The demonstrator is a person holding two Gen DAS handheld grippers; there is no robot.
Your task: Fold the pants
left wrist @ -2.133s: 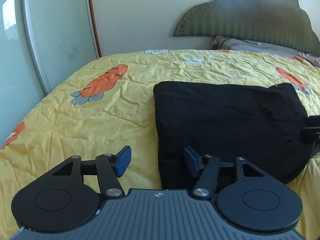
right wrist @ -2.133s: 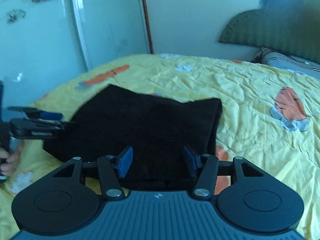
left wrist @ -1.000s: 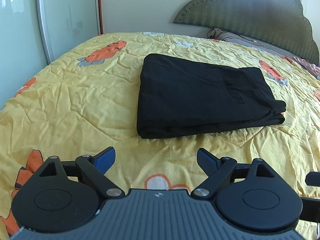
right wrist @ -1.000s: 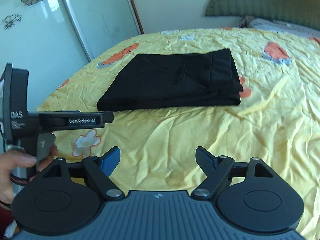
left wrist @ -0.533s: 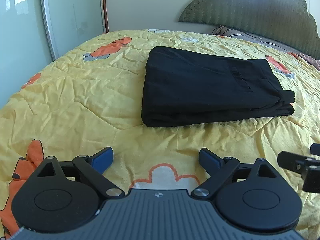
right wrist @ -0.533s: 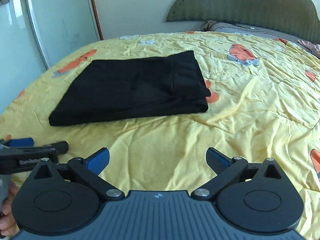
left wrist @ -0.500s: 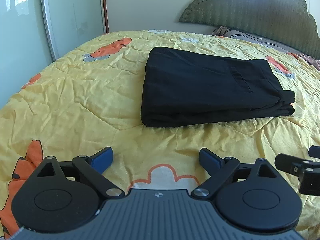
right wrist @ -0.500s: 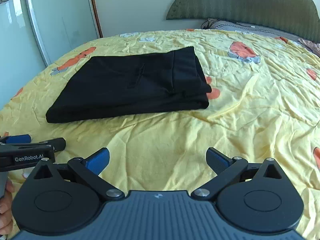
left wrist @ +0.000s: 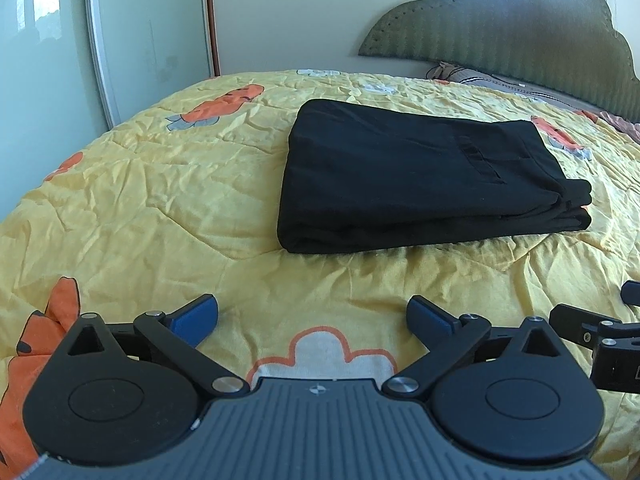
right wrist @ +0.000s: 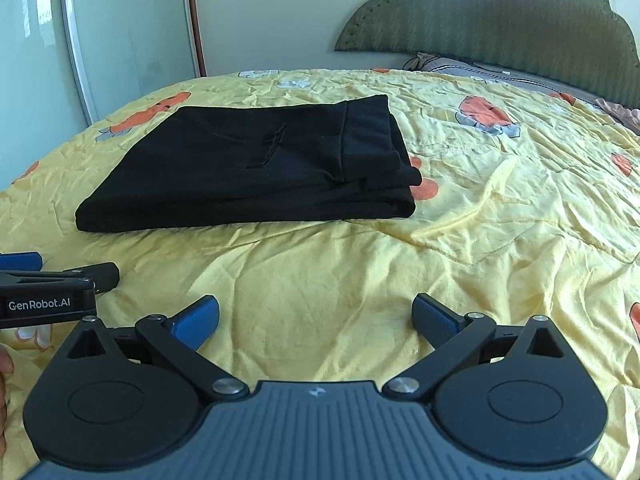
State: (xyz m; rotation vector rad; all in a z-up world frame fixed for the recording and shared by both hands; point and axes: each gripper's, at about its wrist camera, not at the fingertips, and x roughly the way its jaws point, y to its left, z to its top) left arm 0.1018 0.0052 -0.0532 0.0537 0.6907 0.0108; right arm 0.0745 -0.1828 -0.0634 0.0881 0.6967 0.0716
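A yellow quilt [left wrist: 160,208] printed with orange carrots covered the bed, wrinkled all over, with a green scalloped headboard [left wrist: 520,28] behind and pale sliding doors [right wrist: 120,32] to the left. The black pants [left wrist: 408,176] lay folded flat in a neat rectangle mid-bed (layers stacked at the right end). Both claws hung well short of them, left claw [left wrist: 312,316] and right claw [right wrist: 316,316] each spread wide, gripping nothing. The pillows by the headboard were mostly cut off.
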